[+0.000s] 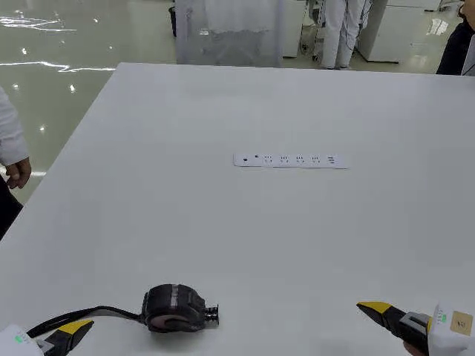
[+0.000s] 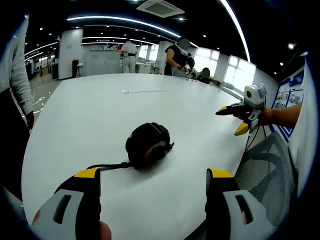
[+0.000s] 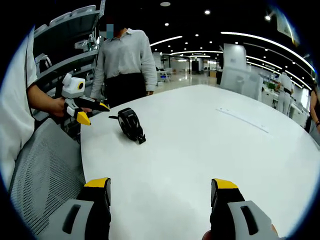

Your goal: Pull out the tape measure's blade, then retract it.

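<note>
A black tape measure (image 1: 175, 308) with a black wrist strap lies on the white table (image 1: 282, 222) near its front edge; its blade looks fully wound in. It also lies just ahead of my left gripper (image 2: 152, 181), whose jaws stand wide apart and hold nothing. The same left gripper (image 1: 70, 332) sits at the bottom left of the head view, beside the strap. My right gripper (image 3: 160, 191) is open and bare, well away from the tape measure (image 3: 131, 124). That right gripper (image 1: 382, 311) is at the bottom right of the head view.
A white power strip (image 1: 289, 160) lies flat at the table's middle. A person (image 3: 125, 60) stands at the table's left side, with a hand (image 1: 18, 172) near the edge. A mesh chair (image 3: 45, 170) is close to me. Other people stand beyond the far end.
</note>
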Demonstrator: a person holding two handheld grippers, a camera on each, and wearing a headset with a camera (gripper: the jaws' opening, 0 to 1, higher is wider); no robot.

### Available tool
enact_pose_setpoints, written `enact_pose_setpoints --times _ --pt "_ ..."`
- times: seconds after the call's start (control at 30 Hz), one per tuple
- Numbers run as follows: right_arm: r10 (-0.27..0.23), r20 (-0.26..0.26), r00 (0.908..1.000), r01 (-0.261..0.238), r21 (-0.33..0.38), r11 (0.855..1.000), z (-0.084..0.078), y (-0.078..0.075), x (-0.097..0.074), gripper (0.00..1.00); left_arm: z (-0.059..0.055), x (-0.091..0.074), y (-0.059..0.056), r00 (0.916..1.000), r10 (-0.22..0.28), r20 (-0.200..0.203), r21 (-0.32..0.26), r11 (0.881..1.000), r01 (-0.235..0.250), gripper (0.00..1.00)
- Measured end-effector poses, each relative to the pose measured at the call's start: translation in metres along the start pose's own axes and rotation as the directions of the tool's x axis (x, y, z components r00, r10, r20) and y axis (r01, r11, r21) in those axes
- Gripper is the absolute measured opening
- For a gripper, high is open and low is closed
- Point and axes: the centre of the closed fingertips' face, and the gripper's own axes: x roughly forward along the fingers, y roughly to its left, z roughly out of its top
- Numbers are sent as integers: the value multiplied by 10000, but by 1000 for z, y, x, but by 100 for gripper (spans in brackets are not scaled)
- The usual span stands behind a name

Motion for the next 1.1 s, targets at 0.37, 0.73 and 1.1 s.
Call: enact_pose_setpoints --times 0.37,0.73,1.1 --pt "-252 -94 9996 253 37 9997 -10 -6 -20 85 -2 -10 3 10000 -64 -36 207 9998 64 86" --pt "-445 -119 9989 449 303 9985 -19 -6 -35 85 -5 -18 2 9994 -208 -279 516 9984 222 83" --pt "-639 -162 9978 645 373 9972 -24 -12 -45 85 -8 -25 6 9993 -134 -345 464 9988 150 83"
